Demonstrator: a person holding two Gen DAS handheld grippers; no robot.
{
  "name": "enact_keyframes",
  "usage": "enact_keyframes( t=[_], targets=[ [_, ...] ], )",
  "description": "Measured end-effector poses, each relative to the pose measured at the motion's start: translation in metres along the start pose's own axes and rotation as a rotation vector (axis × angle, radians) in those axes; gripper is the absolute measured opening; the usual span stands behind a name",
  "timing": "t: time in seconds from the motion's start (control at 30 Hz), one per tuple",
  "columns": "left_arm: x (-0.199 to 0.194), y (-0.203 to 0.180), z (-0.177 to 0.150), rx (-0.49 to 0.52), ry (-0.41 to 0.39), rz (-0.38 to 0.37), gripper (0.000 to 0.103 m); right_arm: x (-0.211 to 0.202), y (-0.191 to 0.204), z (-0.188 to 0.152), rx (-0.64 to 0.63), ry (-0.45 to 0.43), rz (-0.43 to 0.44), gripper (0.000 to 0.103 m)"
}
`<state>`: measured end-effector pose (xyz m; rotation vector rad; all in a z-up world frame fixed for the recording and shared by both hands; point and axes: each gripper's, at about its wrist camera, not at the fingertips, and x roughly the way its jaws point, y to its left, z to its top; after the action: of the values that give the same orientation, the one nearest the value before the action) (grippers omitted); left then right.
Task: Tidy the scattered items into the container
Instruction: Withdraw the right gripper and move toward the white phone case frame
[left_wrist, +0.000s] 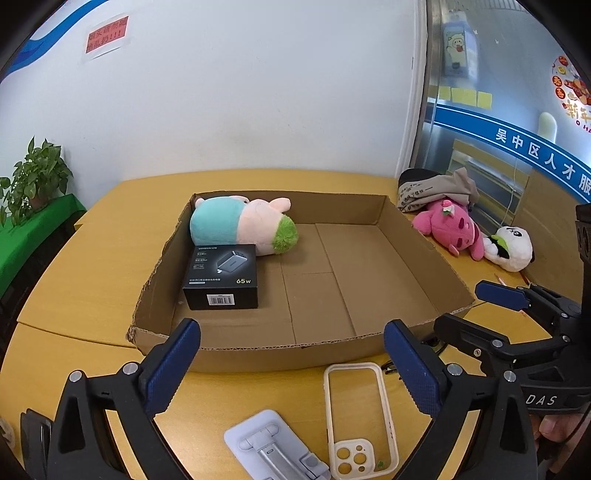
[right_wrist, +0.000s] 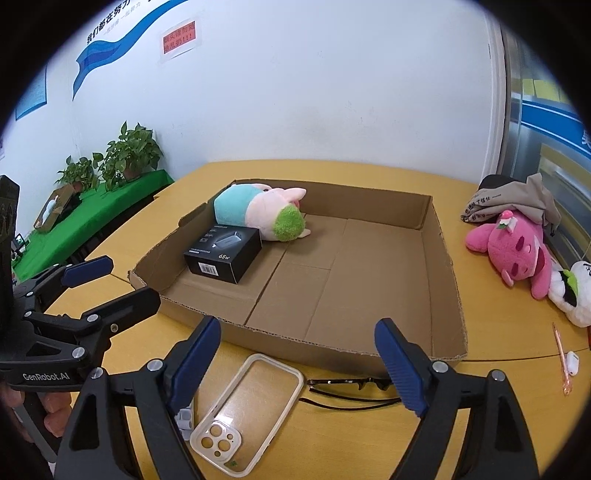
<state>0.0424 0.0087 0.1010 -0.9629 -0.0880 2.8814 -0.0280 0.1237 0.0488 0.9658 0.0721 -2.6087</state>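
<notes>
A shallow cardboard tray (left_wrist: 424, 254) (right_wrist: 441, 258) sits on the yellow table and holds a pig plush (left_wrist: 243, 225) (right_wrist: 262, 212) and a black charger box (left_wrist: 221, 277) (right_wrist: 223, 253). My left gripper (left_wrist: 291, 354) is open and empty, just before the tray's near wall, above a clear phone case (left_wrist: 360, 417) (right_wrist: 247, 410) and a white phone stand (left_wrist: 273, 446). My right gripper (right_wrist: 297, 354) is open and empty over the case and black glasses (right_wrist: 351, 391). A pink plush (left_wrist: 452, 227) (right_wrist: 517, 251) and a panda plush (left_wrist: 511, 245) (right_wrist: 572, 291) lie right of the tray.
A grey cloth bag (left_wrist: 436, 190) (right_wrist: 513, 201) lies at the back right. A pink pen (right_wrist: 561, 358) and a small white item (right_wrist: 571, 363) lie at the right. Potted plants (right_wrist: 129, 155) stand on a green-covered bench to the left. A white wall is behind the table.
</notes>
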Motion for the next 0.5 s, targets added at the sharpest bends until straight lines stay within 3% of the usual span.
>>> enact_keyframes(
  t=[0.5],
  targets=[
    [0.0015, -0.0038, -0.0029, 0.006, 0.003, -0.005, 0.101, -0.0051, -0.0072, -0.0037, 0.008, 0.006, -0.02, 0.085]
  ],
)
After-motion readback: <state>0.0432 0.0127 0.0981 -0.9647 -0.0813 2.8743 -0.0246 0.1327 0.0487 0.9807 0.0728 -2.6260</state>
